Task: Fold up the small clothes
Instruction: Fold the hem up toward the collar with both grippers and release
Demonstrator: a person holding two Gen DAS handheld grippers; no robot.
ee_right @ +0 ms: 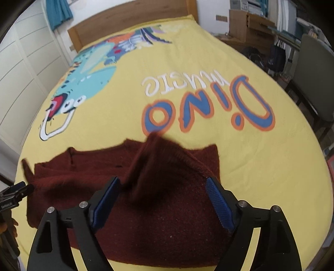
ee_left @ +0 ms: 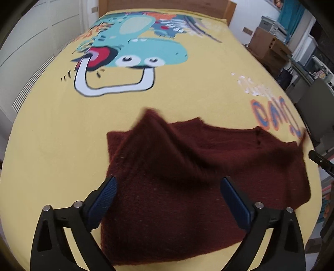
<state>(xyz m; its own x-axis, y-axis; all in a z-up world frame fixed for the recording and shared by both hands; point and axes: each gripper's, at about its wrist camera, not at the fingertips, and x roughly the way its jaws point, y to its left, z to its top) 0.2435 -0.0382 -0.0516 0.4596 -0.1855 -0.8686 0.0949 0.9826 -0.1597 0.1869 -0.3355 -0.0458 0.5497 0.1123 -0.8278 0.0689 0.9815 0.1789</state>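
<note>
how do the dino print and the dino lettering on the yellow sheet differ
The dino print is a teal cartoon creature with a red mouth and white eyes; the Dino lettering is blue letters edged in orange, with smaller white letters beside it.
The dark red sweater covers a bit of the lettering's edge; the dino print lies clear of it.
Both are printed upside down on the yellow sheet.

We count one maroon knitted garment (ee_left: 177,187) lying on one bed with a yellow dinosaur cover (ee_left: 187,87). We see two claws, the left claw (ee_left: 167,200) and the right claw (ee_right: 162,200). One wooden headboard (ee_right: 129,18) stands behind.
</note>
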